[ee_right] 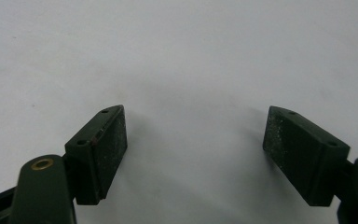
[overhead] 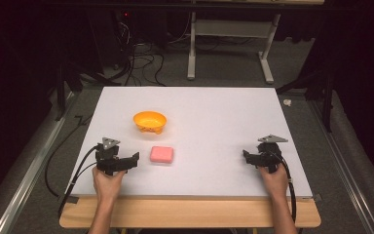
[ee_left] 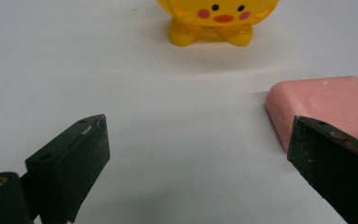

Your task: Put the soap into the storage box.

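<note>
On the white surface (overhead: 214, 122), pink soap bar (overhead: 161, 154) lies just right of left gripper (overhead: 135, 158), jaws spread, empty. Left gripper view adds a face on the yellow bowl (ee_left: 219, 21). Right gripper (overhead: 246, 155) well apart, jaws spread over bare surface

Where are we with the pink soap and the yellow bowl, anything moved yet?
Nothing looks done: the pink soap bar lies flat on the white table, apart from the yellow chick-faced bowl, which looks empty. In hand: the left gripper is open beside the soap, not touching it. The right gripper is open over bare table. Grasping and, probably, placing the soap remain.
</note>
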A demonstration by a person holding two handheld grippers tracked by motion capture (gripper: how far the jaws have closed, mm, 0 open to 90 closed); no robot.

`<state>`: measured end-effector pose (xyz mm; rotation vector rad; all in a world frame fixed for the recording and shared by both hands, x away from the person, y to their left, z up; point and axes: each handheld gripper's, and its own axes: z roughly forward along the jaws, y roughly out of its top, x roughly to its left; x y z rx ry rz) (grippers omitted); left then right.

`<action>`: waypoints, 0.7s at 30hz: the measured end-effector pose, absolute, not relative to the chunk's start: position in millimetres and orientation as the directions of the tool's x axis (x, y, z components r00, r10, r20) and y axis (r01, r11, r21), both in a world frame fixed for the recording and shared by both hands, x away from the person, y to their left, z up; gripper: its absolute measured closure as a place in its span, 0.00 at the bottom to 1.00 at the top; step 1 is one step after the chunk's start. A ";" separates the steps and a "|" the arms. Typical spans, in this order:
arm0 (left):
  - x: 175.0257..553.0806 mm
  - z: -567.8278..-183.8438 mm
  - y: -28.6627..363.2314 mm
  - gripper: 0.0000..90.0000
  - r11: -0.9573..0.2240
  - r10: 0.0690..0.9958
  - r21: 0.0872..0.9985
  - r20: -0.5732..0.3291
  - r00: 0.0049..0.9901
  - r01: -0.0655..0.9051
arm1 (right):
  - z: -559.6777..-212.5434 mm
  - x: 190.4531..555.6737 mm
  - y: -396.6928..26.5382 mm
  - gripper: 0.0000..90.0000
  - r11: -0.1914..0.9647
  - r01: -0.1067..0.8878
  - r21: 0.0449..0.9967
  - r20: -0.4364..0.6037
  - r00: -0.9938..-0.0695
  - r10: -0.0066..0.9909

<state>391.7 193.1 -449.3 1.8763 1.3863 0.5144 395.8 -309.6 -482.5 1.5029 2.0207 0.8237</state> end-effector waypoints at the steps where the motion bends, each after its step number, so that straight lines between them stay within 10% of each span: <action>1: 391.5 -448.6 191.1 0.06 -0.152 0.934 0.751 -0.103 0.341 0.643 | -482.5 395.7 -309.6 0.25 0.213 0.667 0.714 -0.029 -0.276 0.961; 21: 400.0 -437.4 134.3 0.01 -0.217 0.908 0.731 -0.092 0.408 0.647 | -482.5 395.9 -309.7 0.25 0.213 0.667 0.714 -0.029 -0.276 0.961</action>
